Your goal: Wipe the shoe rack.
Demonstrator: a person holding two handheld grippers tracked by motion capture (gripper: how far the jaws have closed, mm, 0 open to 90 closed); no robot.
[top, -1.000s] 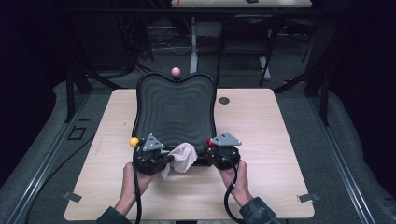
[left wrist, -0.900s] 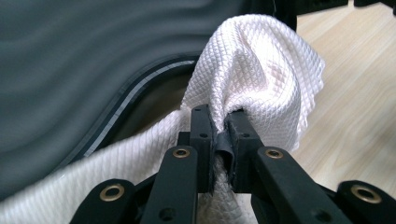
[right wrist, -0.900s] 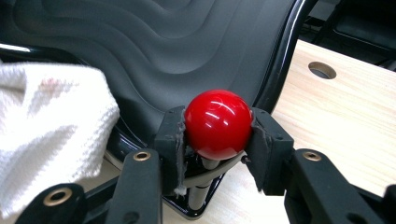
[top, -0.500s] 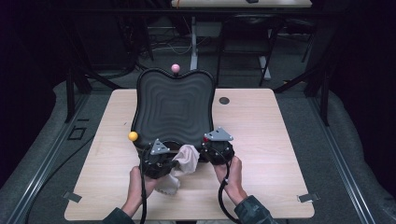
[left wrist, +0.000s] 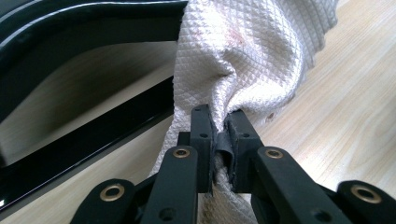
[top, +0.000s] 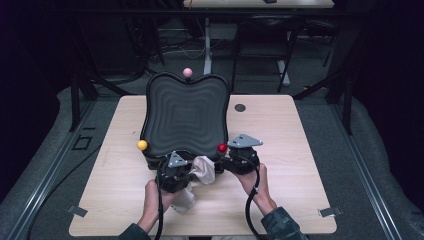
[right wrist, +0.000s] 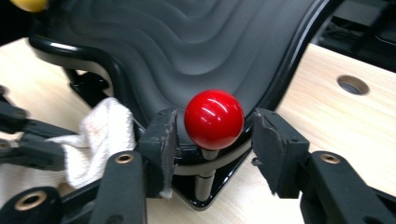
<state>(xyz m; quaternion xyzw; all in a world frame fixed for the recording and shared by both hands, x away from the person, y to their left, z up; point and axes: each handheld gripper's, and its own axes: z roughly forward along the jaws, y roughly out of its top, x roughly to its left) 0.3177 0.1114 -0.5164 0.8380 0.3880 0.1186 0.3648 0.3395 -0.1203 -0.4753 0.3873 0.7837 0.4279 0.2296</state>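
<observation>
A black wavy tray (top: 186,115) stands tilted on the wooden table (top: 295,150), with a yellow ball (top: 142,145), a red ball (top: 222,148) and a pink ball (top: 187,72) on posts at its corners. My left gripper (top: 186,167) is shut on a white waffle cloth (left wrist: 243,60) at the tray's front edge (left wrist: 84,140). The cloth (top: 202,169) bunches between the two grippers. My right gripper (right wrist: 212,135) is open, its jaws on either side of the red ball (right wrist: 214,119) without touching it.
A round cable hole (top: 240,107) lies in the table behind the tray's right side. Bare wood stretches to the left and right of the tray. Dark frames and cables stand beyond the table's far edge.
The left gripper has pulled back toward the person with the cloth, which now hangs lower. The right gripper has shifted forward and right, up to the red ball.
</observation>
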